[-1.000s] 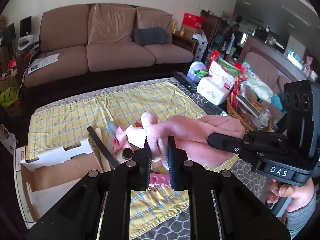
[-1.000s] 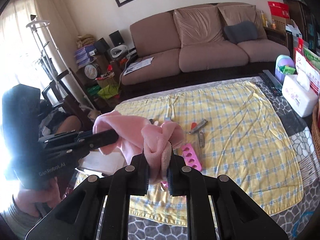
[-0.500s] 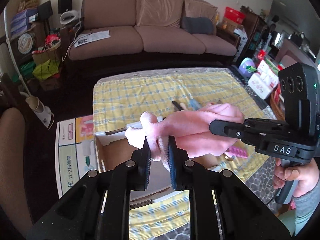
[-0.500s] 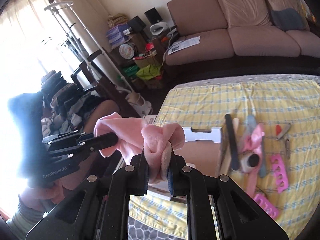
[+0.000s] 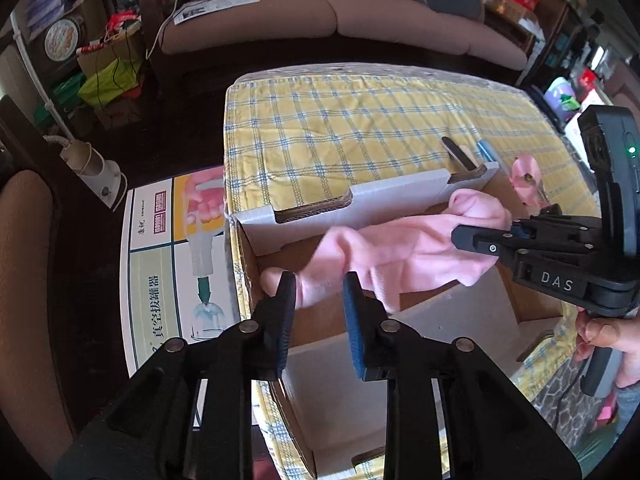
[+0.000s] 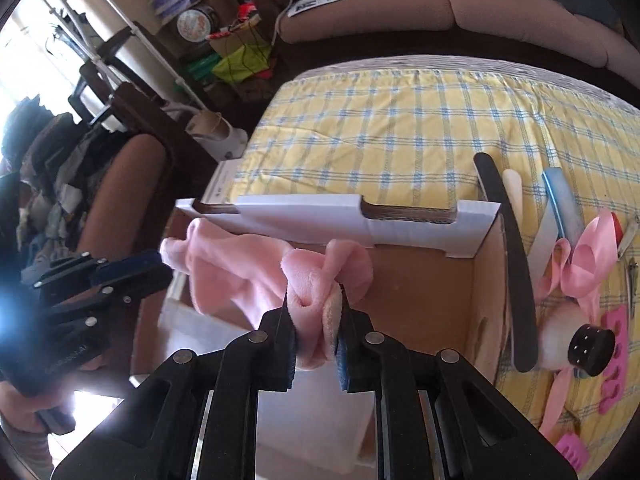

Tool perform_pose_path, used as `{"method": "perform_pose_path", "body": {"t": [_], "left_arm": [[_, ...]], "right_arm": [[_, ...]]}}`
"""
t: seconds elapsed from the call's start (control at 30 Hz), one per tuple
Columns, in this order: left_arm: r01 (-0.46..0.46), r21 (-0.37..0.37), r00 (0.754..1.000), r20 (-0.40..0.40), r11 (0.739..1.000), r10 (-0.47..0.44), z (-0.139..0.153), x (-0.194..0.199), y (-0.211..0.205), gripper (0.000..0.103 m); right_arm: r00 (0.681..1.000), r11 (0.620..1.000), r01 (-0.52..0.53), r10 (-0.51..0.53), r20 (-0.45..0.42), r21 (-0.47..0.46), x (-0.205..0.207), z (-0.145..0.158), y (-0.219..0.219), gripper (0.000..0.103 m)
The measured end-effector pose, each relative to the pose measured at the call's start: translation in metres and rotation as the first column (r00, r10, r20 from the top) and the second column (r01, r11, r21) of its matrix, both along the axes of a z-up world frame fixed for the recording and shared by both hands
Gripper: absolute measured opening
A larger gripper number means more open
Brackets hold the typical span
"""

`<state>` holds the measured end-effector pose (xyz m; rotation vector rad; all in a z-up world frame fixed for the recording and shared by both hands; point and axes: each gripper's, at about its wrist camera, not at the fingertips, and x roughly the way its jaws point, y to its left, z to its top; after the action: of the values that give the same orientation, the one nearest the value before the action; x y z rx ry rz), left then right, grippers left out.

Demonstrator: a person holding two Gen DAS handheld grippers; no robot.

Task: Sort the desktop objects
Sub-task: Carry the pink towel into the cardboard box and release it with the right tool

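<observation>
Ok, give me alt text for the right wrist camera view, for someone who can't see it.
The right claw pinches a bunched pink cloth over an open cardboard box, while the left claw, jaws parted, is at the cloth's far end. Right of the box, nail files, a pink ribbon and pink toe separators lie on a yellow checked tablecloth.

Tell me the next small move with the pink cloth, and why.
Probably open the right gripper so the pink cloth drops into the box. The left gripper has its jaws apart, the cloth hangs over the open box, and only the right gripper pinches it.
</observation>
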<state>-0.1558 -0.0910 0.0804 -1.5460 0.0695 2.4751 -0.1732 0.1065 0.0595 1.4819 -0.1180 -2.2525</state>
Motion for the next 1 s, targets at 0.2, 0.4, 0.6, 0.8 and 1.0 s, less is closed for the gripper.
{"method": "perform_pose_path", "body": {"t": [0.2, 0.4, 0.6, 0.8, 1.0], "left_arm": [[0.023, 0.026, 1.0, -0.005, 0.999, -0.023, -0.003, -0.006, 0.001, 0.024], [0.06, -0.065, 0.997, 0.048, 0.996, -0.057, -0.024, -0.018, 0.025, 0.024], [0.036, -0.11, 0.996, 0.086, 0.993, -0.027, -0.047, -0.025, 0.024, 0.024], [0.006, -0.057, 0.998, 0.059, 0.998, -0.002, -0.032, -0.018, 0.015, 0.045], [0.0, -0.016, 1.0, -0.019, 1.0, 0.0, 0.01, 0.0, 0.021, 0.052]], "right_arm": [[0.999, 0.998, -0.032, 0.032, -0.003, 0.05, -0.008, -0.013, -0.006, 0.015], [0.999, 0.991, -0.042, 0.041, 0.005, 0.126, -0.018, -0.02, -0.019, 0.015], [0.997, 0.977, -0.064, 0.07, -0.021, 0.202, -0.013, -0.012, -0.02, 0.031], [0.995, 0.989, -0.026, 0.04, -0.093, 0.143, 0.008, 0.022, 0.006, 0.073], [0.981, 0.998, 0.02, -0.009, -0.191, 0.057, 0.036, 0.064, 0.041, 0.073]]}}
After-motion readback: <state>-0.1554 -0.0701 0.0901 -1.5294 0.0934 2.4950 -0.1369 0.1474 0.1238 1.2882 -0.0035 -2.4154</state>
